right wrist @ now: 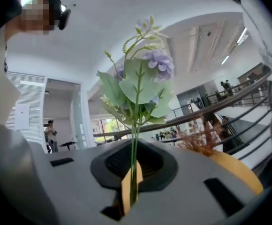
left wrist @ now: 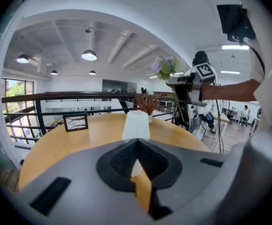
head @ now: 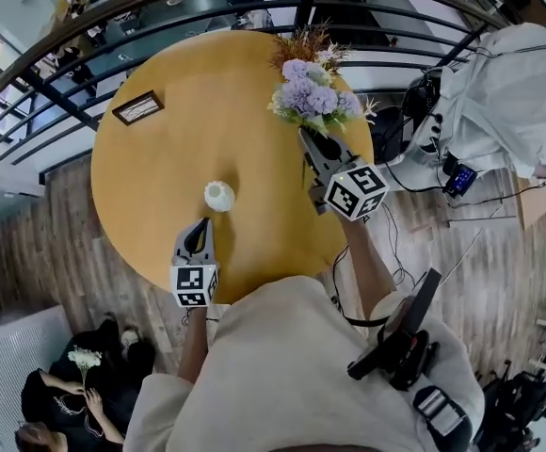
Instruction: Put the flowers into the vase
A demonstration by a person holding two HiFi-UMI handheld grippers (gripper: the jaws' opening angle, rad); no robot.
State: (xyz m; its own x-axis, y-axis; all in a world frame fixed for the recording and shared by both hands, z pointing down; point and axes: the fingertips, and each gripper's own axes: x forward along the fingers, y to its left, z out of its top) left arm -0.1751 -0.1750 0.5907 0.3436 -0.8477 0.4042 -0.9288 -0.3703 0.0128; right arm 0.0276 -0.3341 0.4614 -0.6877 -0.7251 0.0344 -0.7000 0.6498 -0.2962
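Observation:
A bunch of purple flowers [head: 313,95] with green leaves is held up above the far right part of the round wooden table [head: 151,186]. My right gripper [head: 308,137] is shut on its thin green stems [right wrist: 133,172]; the blooms [right wrist: 140,78] rise straight up from the jaws. A small white vase [head: 219,196] stands near the table's front, and it looks empty. My left gripper [head: 200,234] is just in front of the vase [left wrist: 136,124], pointing at it, shut with nothing in it. From the left gripper view, the flowers [left wrist: 163,67] and the right gripper [left wrist: 174,81] hang high at the right.
A tuft of dried brown flowers [head: 306,43] stands at the table's far edge, and a small picture frame [head: 138,107] at its left. A dark railing [head: 85,26] curves behind the table. Cables and equipment [head: 442,172] lie on the floor at the right.

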